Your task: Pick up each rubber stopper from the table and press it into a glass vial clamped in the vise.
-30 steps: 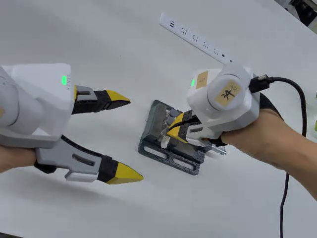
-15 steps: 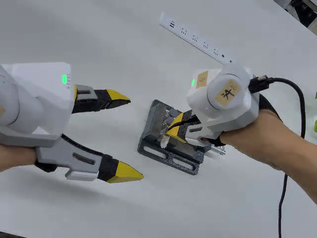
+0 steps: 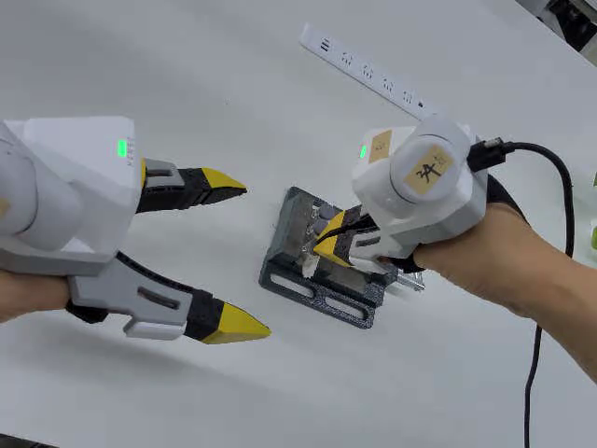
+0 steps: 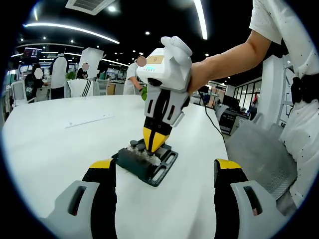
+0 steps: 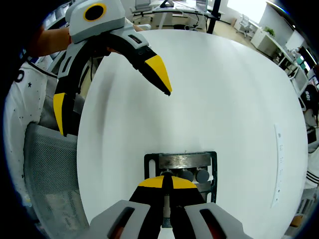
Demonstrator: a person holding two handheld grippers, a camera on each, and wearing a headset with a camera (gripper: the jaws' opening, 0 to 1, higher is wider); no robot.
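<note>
A dark metal vise (image 3: pixel 322 285) sits mid-table and clamps a row of glass vials with grey stoppers (image 5: pixel 195 175) in them. My right gripper (image 3: pixel 324 242) is shut, its yellow tips pressed down onto the row's left end (image 5: pixel 167 182); what lies under the tips is hidden. From the left gripper view the right gripper (image 4: pixel 154 140) stands almost upright on the vise (image 4: pixel 144 163). My left gripper (image 3: pixel 241 258) hovers wide open to the left of the vise, with nothing between its jaws. It points at the vise from a short distance (image 4: pixel 164 167).
A white power strip (image 3: pixel 367 70) lies at the far side of the table. A black cable (image 3: pixel 550 280) trails from the right gripper along the table's right side. A sheet of paper (image 4: pixel 87 121) lies farther off on the white tabletop. People stand in the background.
The right gripper has rolled very slightly over the vise. The left gripper and the vise have not moved.
</note>
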